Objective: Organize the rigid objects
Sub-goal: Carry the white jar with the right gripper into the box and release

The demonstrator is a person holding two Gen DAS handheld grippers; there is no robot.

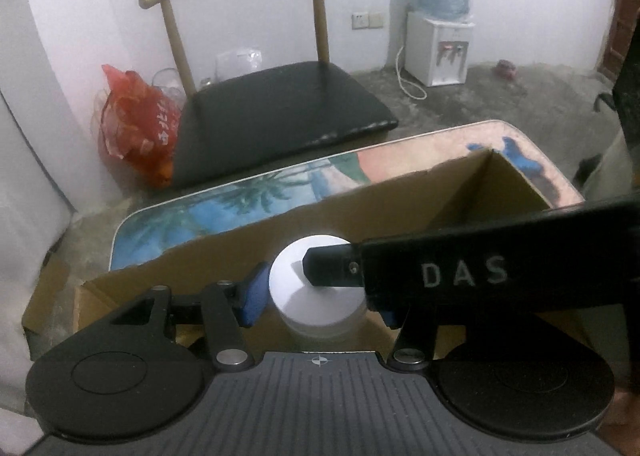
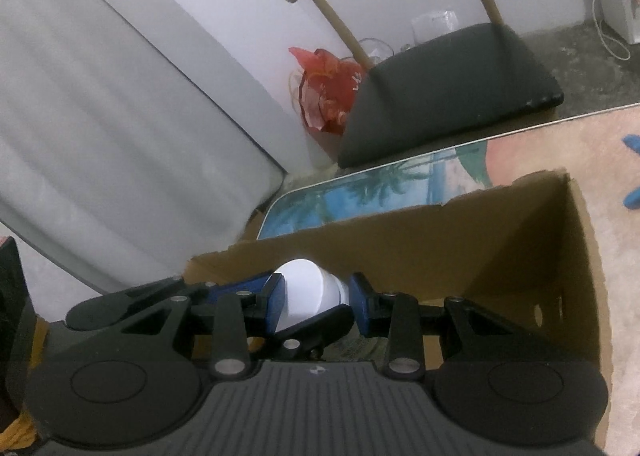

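A white round jar point(image 1: 316, 288) is held over an open cardboard box point(image 1: 400, 207) that stands on the table. My left gripper point(image 1: 320, 292) is shut on the jar's sides with its blue pads point(image 1: 254, 292); the right pad is hidden behind the other gripper. My right gripper point(image 2: 316, 302) is shut on the same white jar point(image 2: 308, 288), its blue pads point(image 2: 276, 306) pressing both sides. The right gripper's black body point(image 1: 480, 268), marked DAS, crosses the left wrist view and covers part of the jar. The box point(image 2: 440, 248) interior shows brown and shadowed.
The table point(image 1: 248, 191) has a palm-tree picture top. A chair point(image 1: 280, 103) with a black seat stands behind it, a red plastic bag point(image 1: 136, 123) to its left. A water dispenser point(image 1: 440, 47) stands by the back wall. A blue thing point(image 2: 634, 171) lies on the table at the right.
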